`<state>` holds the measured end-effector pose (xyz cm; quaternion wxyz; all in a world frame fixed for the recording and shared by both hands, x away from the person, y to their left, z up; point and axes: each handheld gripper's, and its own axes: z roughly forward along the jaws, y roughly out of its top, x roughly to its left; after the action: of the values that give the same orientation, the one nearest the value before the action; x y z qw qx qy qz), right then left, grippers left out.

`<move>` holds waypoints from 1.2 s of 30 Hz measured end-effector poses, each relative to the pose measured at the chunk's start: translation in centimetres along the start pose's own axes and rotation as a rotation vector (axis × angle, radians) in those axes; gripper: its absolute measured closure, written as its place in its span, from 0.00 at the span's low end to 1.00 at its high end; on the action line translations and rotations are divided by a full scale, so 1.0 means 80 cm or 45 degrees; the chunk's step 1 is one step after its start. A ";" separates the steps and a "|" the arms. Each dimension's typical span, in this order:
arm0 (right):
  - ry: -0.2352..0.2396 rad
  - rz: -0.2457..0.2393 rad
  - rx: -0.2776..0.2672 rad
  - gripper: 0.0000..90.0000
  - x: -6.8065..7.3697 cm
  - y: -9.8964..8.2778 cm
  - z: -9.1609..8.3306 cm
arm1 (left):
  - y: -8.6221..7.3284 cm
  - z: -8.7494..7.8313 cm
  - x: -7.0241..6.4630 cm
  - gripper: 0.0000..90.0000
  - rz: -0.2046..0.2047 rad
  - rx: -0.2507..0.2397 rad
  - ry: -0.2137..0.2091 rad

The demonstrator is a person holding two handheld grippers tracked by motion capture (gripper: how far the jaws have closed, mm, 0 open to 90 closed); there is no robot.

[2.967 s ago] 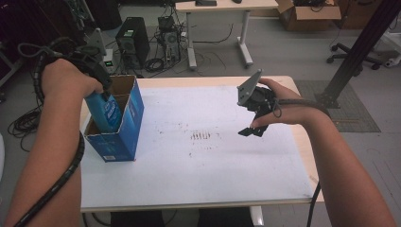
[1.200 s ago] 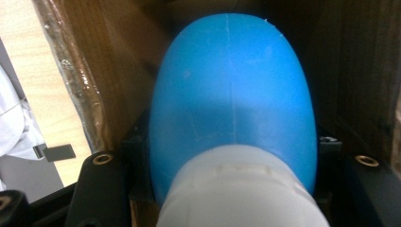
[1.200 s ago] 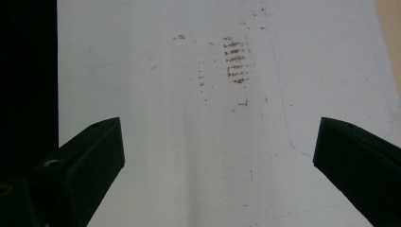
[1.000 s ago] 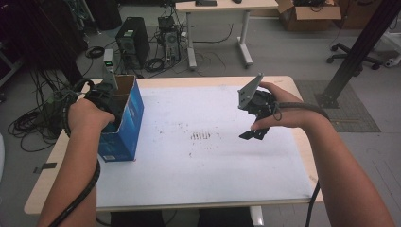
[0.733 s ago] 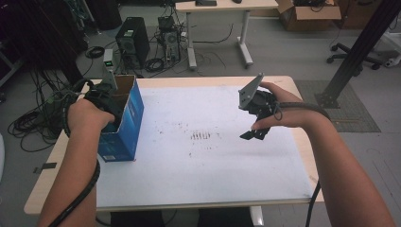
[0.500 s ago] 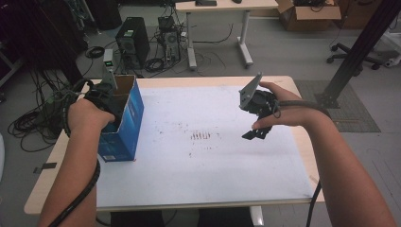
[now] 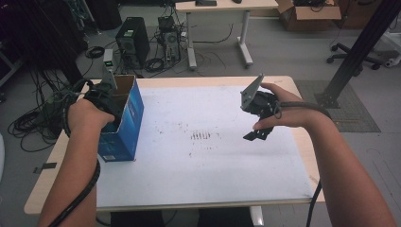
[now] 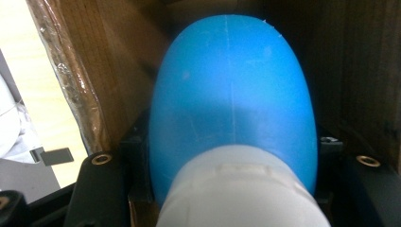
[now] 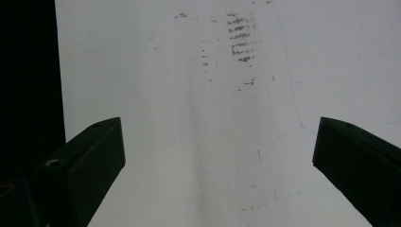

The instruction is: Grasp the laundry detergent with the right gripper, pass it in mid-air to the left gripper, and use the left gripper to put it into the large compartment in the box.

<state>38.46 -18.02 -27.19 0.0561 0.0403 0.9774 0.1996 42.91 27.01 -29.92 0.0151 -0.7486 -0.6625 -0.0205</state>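
Left gripper (image 7: 105, 92) is down inside my blue box (image 7: 124, 127) at the table's left edge, clamped on a blue bottle (image 8: 234, 99) lying lengthwise along the jaws, while my right gripper (image 7: 257, 135) hangs wide open well apart over the white tabletop (image 7: 198, 165).

A grey floor (image 7: 293, 42) fills the upper frame, with black computer towers (image 7: 133, 41) and tangled cables (image 7: 28, 123) at upper left. A second desk (image 7: 222, 6) stands at top centre, a cardboard box (image 7: 309, 10) beside it and an office chair (image 7: 359, 51) at upper right. A black post (image 7: 361, 47) slants down the right side.
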 end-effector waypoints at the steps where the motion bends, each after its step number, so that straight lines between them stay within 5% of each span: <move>1: 0.001 -0.002 0.003 0.03 0.001 0.000 -0.001 | 0.000 0.000 0.000 0.42 0.001 -0.001 0.002; 8: -0.001 -0.003 -0.002 0.03 0.002 0.000 -0.001 | 0.000 -0.009 -0.004 0.38 0.040 -0.035 0.032; 36: 0.000 -0.019 -0.027 0.03 0.006 -0.003 -0.003 | -0.010 -0.045 -0.008 0.16 0.037 -0.057 0.087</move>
<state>37.95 -18.32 -27.09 0.0579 0.0324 0.9755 0.2096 41.97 26.32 -26.33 0.0213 -0.7571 -0.6501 -0.0605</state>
